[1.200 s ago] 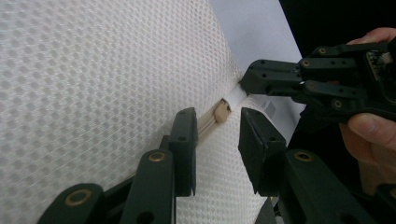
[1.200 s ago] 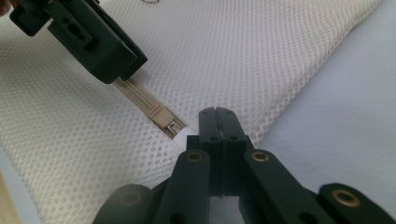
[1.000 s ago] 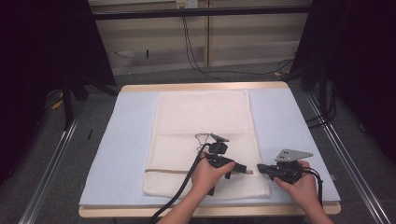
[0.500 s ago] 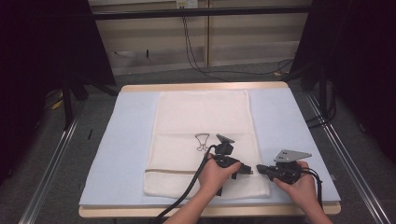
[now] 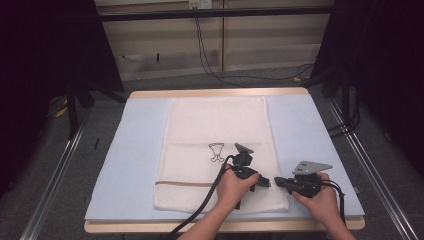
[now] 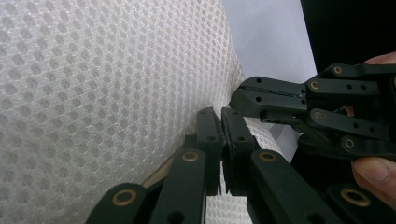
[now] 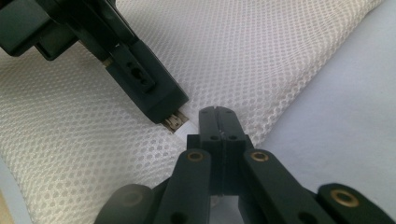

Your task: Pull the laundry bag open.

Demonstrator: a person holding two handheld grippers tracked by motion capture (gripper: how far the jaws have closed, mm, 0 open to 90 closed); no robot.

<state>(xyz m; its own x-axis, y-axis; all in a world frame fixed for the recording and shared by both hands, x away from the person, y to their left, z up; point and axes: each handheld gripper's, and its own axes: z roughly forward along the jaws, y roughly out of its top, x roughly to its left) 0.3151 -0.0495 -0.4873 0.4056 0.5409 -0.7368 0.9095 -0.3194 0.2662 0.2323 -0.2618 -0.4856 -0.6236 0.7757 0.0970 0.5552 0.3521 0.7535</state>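
With the left claw [image 6: 220, 114]: clenched on the near right edge of the mesh bag [image 5: 215, 125], having just been closing there, with the hem pinched between the jaws. With the right claw [image 7: 218, 112]: likewise clenched, tip to tip with the left, seemingly nipping the same hem just beside it, though hard to tell for sure from so close.

Lying flat and spread out on the pale blue mat [image 5: 135, 165], long way running away from the person, printed mark [image 5: 216, 152] facing up near the middle, brown strip [image 5: 185, 183] crossing the near end. Gripped at one spot by both claws, probably to get two holds side by side on the rim and then draw them apart, so as to open or lift that edge. Held low and nearly level, close to the cloth, which suits catching a thin hem without scooping up the layer beneath.

Close to the mat's near right corner here, so little room toward the person or to the right before running off the table [image 5: 215, 93]. Plenty of bare mat on the left and a good band on the far right; open bag surface ahead. Best room for pulling: away from the person and leftward. Worth minding the left cable [image 5: 200, 210], trailing back across the near edge of the bag.
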